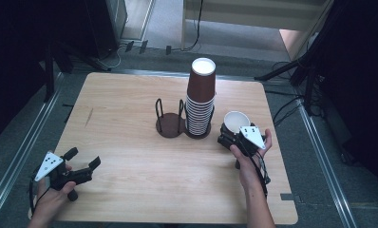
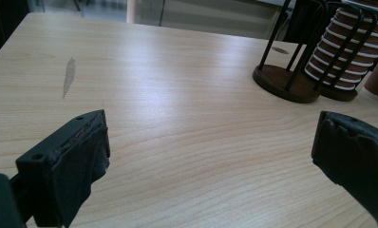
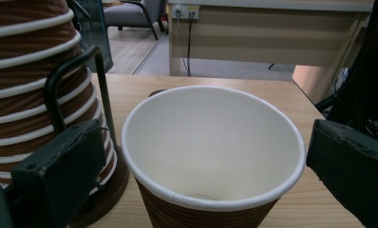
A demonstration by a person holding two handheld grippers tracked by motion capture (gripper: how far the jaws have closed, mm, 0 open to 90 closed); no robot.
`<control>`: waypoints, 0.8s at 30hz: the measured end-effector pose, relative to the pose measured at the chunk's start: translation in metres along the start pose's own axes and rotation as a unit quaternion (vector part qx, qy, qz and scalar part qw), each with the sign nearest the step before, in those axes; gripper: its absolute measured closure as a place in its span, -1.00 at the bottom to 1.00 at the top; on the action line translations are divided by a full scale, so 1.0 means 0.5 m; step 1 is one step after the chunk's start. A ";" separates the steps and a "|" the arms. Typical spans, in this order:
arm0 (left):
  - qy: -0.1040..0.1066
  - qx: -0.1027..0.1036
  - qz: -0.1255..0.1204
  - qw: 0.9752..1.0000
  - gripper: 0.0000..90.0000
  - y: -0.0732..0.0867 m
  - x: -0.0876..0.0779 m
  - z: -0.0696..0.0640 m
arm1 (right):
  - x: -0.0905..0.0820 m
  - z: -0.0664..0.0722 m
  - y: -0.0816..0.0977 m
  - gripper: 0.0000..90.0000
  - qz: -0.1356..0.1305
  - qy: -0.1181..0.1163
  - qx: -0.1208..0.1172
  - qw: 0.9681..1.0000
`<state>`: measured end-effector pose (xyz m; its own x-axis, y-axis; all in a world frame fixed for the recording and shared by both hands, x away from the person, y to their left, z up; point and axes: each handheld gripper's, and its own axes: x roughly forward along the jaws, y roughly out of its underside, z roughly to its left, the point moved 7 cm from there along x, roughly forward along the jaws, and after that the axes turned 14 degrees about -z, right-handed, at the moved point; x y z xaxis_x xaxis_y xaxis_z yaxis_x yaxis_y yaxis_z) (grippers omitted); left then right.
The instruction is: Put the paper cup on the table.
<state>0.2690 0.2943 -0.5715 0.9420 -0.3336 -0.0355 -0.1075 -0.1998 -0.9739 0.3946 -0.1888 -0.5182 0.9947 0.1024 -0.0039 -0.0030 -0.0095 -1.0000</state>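
A single brown paper cup (image 1: 236,121) with a white inside stands upright on the table, just right of the cup stack. In the right gripper view this cup (image 3: 211,156) sits between my jaws, which stand wider than its rim. My right gripper (image 1: 232,134) (image 3: 206,142) is open around it. A tall stack of brown cups (image 1: 200,99) (image 3: 35,71) (image 2: 348,52) fills the right slot of a dark wire holder (image 1: 170,122) (image 2: 291,80); its left slot is empty. My left gripper (image 1: 85,156) (image 2: 213,142) rests open near the front left corner, holding nothing.
The wooden table (image 1: 130,95) has a grey smear (image 2: 69,76) on its left side. Dark stands and cables lie on the floor around the table. The holder stands at mid-table, between the two grippers.
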 end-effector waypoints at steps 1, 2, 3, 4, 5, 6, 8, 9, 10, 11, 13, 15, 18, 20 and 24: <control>0.000 0.000 0.000 1.000 -1.00 0.000 0.000 0.000 | -0.003 0.000 -0.003 -1.00 -0.001 -0.001 0.000 1.000; 0.000 0.001 -0.001 1.000 -1.00 0.000 0.000 0.000 | -0.006 0.000 -0.006 -1.00 -0.004 -0.002 -0.001 1.000; 0.000 0.002 -0.001 1.000 -1.00 0.000 0.000 0.001 | -0.010 0.000 -0.009 -1.00 -0.006 -0.005 -0.002 1.000; -0.001 0.001 -0.001 1.000 -1.00 0.000 0.000 0.001 | -0.013 0.001 -0.011 -1.00 -0.009 -0.006 -0.001 1.000; -0.001 0.001 -0.002 1.000 -1.00 -0.001 0.000 0.001 | -0.017 0.001 -0.013 -1.00 -0.011 -0.007 0.000 1.000; -0.001 0.001 -0.002 1.000 -1.00 -0.001 0.000 0.001 | -0.020 0.001 -0.015 -1.00 -0.012 -0.009 -0.001 1.000; -0.001 0.002 -0.001 1.000 -1.00 -0.001 0.000 0.001 | -0.027 0.000 -0.019 -1.00 -0.016 -0.011 -0.001 1.000; -0.001 0.002 -0.001 1.000 -1.00 -0.001 0.000 0.001 | -0.031 -0.001 -0.021 -1.00 -0.018 -0.012 0.002 1.000; -0.001 0.002 -0.001 1.000 -1.00 -0.001 -0.001 0.001 | -0.034 -0.002 -0.023 -1.00 -0.020 -0.014 0.003 1.000; -0.001 0.002 -0.001 1.000 -1.00 -0.001 0.000 0.001 | -0.038 -0.003 -0.024 -1.00 -0.020 -0.013 0.004 1.000; -0.001 0.002 -0.001 1.000 -1.00 -0.001 0.000 0.001 | -0.046 -0.006 -0.026 -1.00 -0.024 -0.016 0.007 1.000; -0.001 0.002 -0.001 1.000 -1.00 -0.001 0.000 0.001 | -0.054 -0.007 -0.028 -1.00 -0.026 -0.018 0.009 0.999; -0.002 0.001 -0.002 1.000 -1.00 -0.001 0.000 0.001 | -0.065 -0.010 -0.032 -1.00 -0.028 -0.023 0.017 0.999; -0.002 0.001 -0.001 1.000 -1.00 -0.001 0.000 0.001 | -0.071 -0.011 -0.036 -1.00 -0.030 -0.026 0.023 0.999; -0.002 0.000 -0.002 1.000 -1.00 -0.001 -0.001 0.002 | -0.086 -0.013 -0.043 -1.00 -0.034 -0.031 0.021 0.999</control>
<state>0.2690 0.2956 -0.5713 0.9439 -0.3285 -0.0330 -0.1041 -0.2014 -0.9740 0.3524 -0.1997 -0.4965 0.9843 0.1637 0.0657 0.0595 0.0419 -0.9973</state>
